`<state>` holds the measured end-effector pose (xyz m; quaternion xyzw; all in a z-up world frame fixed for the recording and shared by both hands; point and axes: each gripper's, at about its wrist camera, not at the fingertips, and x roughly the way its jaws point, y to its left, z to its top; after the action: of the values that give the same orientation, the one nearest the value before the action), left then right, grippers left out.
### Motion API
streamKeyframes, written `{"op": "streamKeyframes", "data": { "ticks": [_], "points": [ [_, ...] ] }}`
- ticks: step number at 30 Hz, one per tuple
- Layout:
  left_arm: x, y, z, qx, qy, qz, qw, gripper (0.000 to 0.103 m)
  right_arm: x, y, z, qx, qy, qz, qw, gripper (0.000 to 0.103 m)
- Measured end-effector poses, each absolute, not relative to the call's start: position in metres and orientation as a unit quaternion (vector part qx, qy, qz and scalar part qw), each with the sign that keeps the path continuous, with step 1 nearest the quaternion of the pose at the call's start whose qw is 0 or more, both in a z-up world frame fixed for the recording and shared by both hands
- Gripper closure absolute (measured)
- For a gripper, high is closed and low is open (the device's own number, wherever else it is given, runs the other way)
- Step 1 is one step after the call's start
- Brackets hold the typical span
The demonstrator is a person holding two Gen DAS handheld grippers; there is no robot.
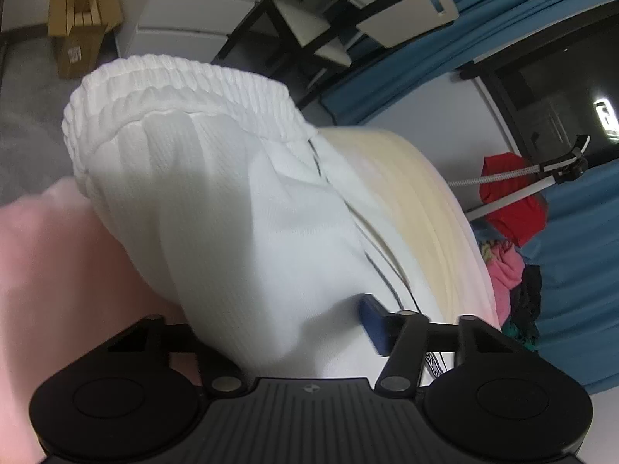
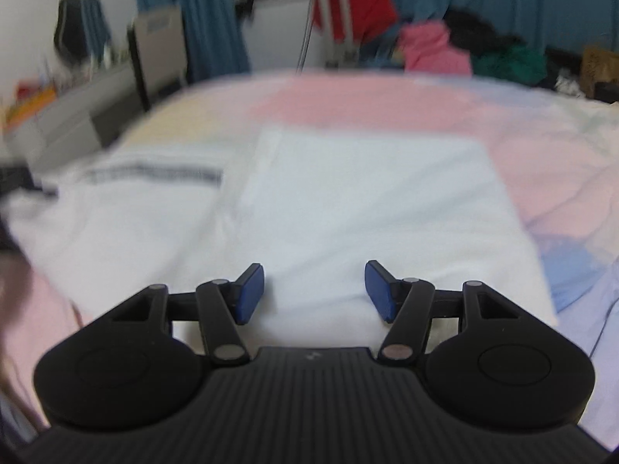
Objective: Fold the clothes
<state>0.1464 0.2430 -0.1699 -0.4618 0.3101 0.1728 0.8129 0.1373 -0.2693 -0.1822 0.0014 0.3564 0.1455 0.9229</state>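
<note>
White shorts (image 1: 216,208) with a ribbed elastic waistband (image 1: 174,81) and a thin dark side stripe fill the left wrist view, draped over my left gripper (image 1: 309,324). Only its right blue pad (image 1: 373,324) shows; the left finger is buried in the cloth, so the grip is hidden. In the right wrist view the same white garment (image 2: 348,201) lies partly folded on the pastel bed cover (image 2: 561,162), dark stripe at left. My right gripper (image 2: 314,294) hovers low over its near edge, open and empty, blue pads wide apart.
A pile of red, pink, green and dark clothes (image 2: 437,46) lies at the bed's far side near a white stand (image 2: 329,11) and blue curtains (image 1: 580,232). A cardboard box (image 1: 77,27), white drawers and a chair stand on the grey floor.
</note>
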Motion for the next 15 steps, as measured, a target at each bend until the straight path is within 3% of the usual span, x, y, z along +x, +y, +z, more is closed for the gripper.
{"op": "streamKeyframes", "data": {
  "ticks": [1,3,8,15],
  "points": [
    [0.145,0.24,-0.164,-0.447,0.305,0.175,0.823,0.075,0.138,-0.267,-0.185,-0.007,0.362,0.146,0.921,0.043],
    [0.141,0.226,-0.145,-0.397,0.286,0.175,0.855,0.085,0.137,-0.271,-0.18,0.006,0.357,0.146,0.922,0.043],
    [0.143,0.169,-0.09,-0.265,0.218,0.171,0.923,0.089,0.13,-0.303,-0.156,0.074,0.314,0.102,0.941,0.043],
    [0.155,0.024,-0.027,-0.12,0.113,0.128,0.978,0.09,0.121,-0.355,-0.141,0.143,0.283,0.008,0.948,0.043]
  ]
}}
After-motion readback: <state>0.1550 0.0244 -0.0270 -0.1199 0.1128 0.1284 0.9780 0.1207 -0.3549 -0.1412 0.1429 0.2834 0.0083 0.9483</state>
